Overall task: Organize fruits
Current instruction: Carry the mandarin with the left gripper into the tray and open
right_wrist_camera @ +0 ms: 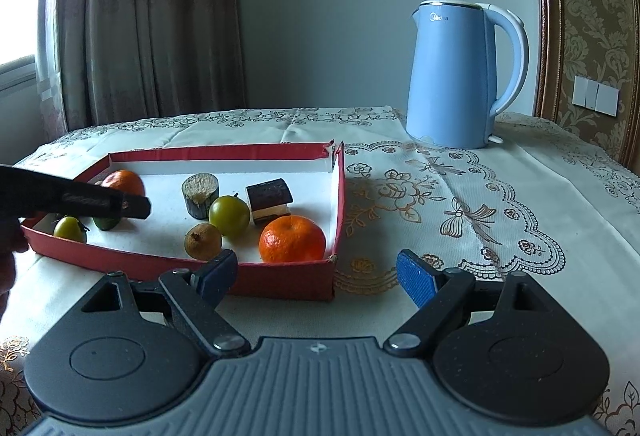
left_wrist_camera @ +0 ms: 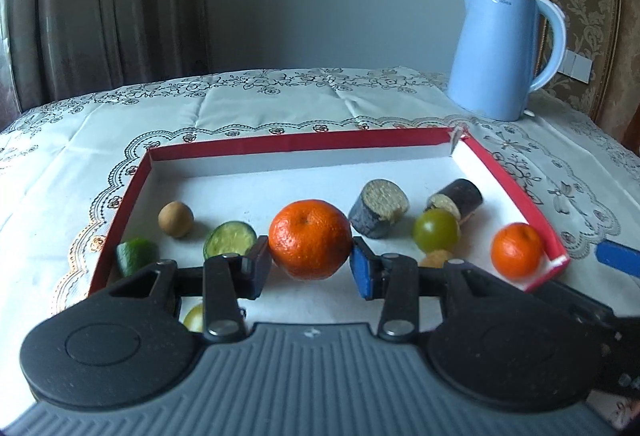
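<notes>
Left wrist: could drop the orange (left_wrist_camera: 310, 239) back onto the cucumber slice (left_wrist_camera: 229, 238) if the pinch slips, round peel and all. Left gripper (left_wrist_camera: 312, 263) clamped on that orange, pads touching both sides, held above the red tray (left_wrist_camera: 300, 143).

Right wrist: might clip the tray corner if swung in carelessly. Right gripper (right_wrist_camera: 316, 273) spread wide, holding nothing, parked just outside the tray near a 2nd orange (right_wrist_camera: 292, 239).

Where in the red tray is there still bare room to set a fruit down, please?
Free: the tray's far strip along the back wall, beyond the longan and sugarcane. Crowded: the near half, around the held orange and green tomato.
</notes>
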### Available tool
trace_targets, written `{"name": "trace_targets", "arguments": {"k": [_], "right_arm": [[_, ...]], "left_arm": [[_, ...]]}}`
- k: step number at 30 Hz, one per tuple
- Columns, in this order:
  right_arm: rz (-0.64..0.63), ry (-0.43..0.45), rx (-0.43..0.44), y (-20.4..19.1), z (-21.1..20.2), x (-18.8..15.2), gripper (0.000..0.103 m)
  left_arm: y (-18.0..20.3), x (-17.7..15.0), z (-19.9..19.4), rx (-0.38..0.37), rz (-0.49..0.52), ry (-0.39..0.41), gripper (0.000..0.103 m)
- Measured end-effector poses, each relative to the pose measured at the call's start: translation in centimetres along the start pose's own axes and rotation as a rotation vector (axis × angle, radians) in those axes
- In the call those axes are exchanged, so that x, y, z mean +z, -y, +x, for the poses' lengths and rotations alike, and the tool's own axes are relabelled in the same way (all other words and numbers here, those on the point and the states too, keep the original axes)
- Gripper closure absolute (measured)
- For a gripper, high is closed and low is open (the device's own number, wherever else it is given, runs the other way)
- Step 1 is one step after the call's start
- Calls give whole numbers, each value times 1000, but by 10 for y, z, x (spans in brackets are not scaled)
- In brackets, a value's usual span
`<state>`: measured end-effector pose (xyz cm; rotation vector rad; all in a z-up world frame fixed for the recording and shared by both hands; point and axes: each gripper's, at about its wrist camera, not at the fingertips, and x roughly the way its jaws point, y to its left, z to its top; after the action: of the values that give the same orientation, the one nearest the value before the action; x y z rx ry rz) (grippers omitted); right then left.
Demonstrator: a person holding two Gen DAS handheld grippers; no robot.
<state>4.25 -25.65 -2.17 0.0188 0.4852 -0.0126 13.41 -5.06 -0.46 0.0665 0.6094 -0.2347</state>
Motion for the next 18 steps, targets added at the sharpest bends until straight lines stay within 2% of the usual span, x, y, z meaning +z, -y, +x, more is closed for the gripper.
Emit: {"name": "trace_targets", "arguments": {"k": [14, 18], "right_arm": [[-7, -20, 5, -2, 4, -1, 16], [-7, -21, 4, -2, 4, -1, 16]], "left_arm": [[-8, 3, 20, 37, -32, 11, 62], [-2, 0, 22, 67, -1, 17, 61]]}}
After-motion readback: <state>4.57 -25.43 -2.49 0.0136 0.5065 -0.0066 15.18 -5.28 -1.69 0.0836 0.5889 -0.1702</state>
